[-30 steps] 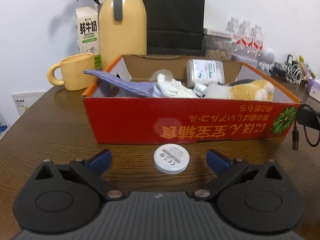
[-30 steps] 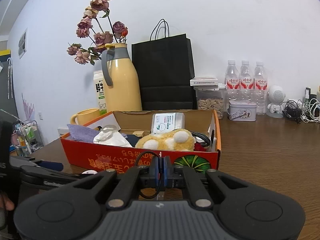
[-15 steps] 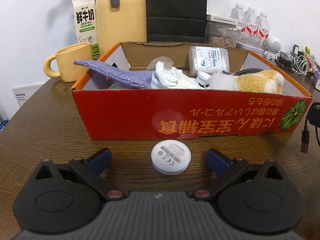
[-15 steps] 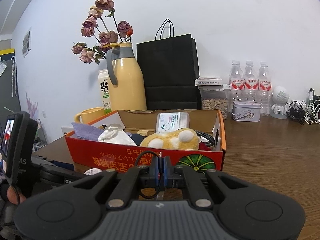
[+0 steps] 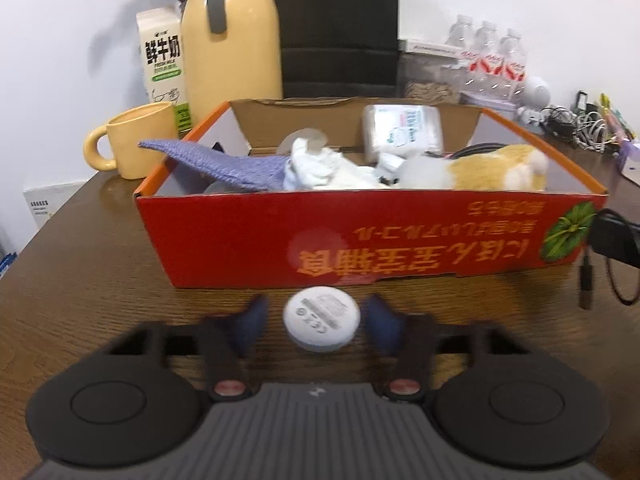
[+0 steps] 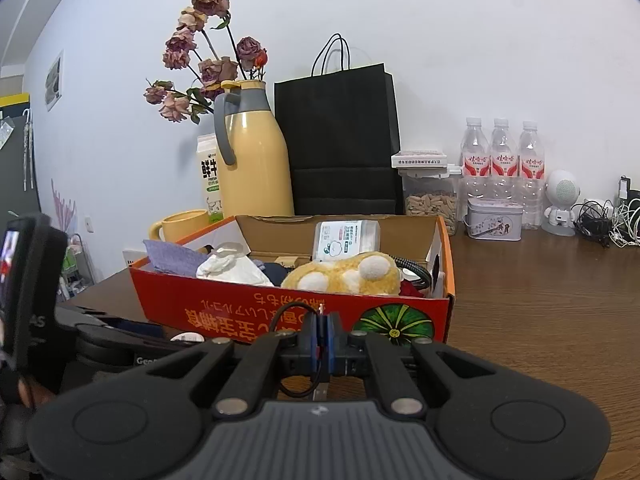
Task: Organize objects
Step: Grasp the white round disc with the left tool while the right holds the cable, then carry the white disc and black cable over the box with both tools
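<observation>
Left wrist view: white disc (image 5: pixel 320 318) on the surface (image 5: pixel 100 280), just before the red box (image 5: pixel 360 236), between the left gripper (image 5: pixel 318 322) fingers, which have just been closing, not yet touching. Right gripper (image 6: pixel 321 340) fingers clamp a black cable (image 6: pixel 290 312).

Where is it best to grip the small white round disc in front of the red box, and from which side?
Grip the small white round disc across its thin rim, coming from the near side. It lies flat on the brown wooden table, and the red cardboard box blocks the far side. The left tool already straddles it, not yet touching.
</observation>
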